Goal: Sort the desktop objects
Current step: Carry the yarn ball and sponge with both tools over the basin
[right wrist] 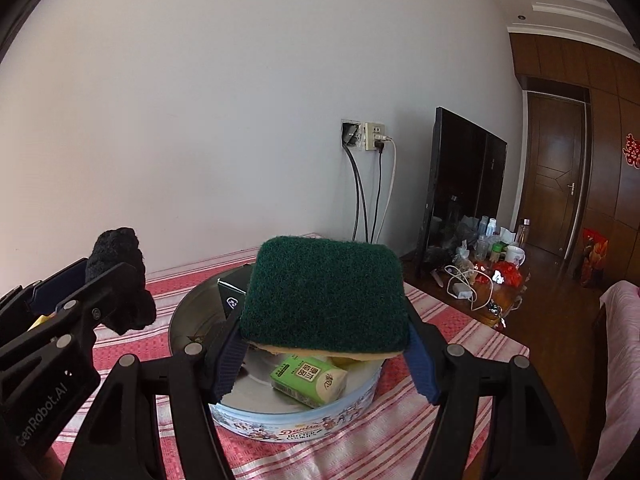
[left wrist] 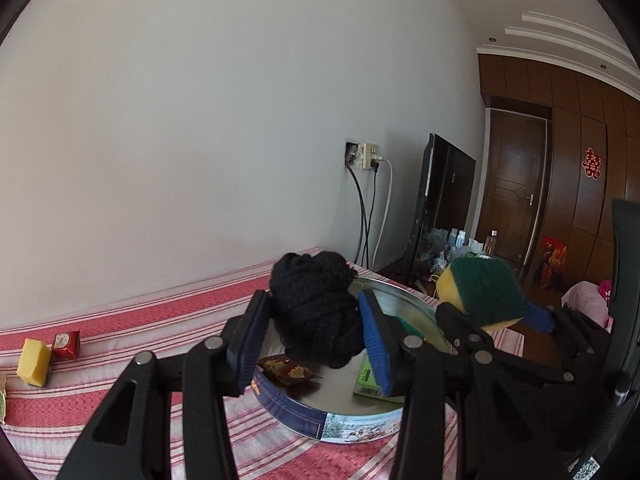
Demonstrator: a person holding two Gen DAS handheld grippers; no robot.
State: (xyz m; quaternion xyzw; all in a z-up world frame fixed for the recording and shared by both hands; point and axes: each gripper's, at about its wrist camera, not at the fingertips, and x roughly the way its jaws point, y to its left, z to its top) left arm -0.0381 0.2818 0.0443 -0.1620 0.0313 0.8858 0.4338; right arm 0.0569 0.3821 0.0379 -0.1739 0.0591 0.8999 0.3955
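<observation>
My left gripper (left wrist: 314, 332) is shut on a black knitted bundle (left wrist: 316, 308) and holds it above the left part of a round cookie tin (left wrist: 320, 420). My right gripper (right wrist: 324, 360) is shut on a green-and-yellow scouring sponge (right wrist: 326, 294) and holds it above the same tin (right wrist: 296, 428). The sponge also shows in the left wrist view (left wrist: 484, 294), and the black bundle in the right wrist view (right wrist: 120, 276). In the tin lie a green tissue pack (right wrist: 308, 380), a black box (right wrist: 232, 296) and a dark red packet (left wrist: 288, 372).
The tin stands on a red-and-white striped cloth (left wrist: 160, 320). A yellow sponge (left wrist: 34, 362) and a small red box (left wrist: 66, 344) lie on it at the far left. A dark monitor (right wrist: 460, 188) and a cluttered low table (right wrist: 480, 272) stand beyond the right edge, with wall sockets and cables (right wrist: 368, 184).
</observation>
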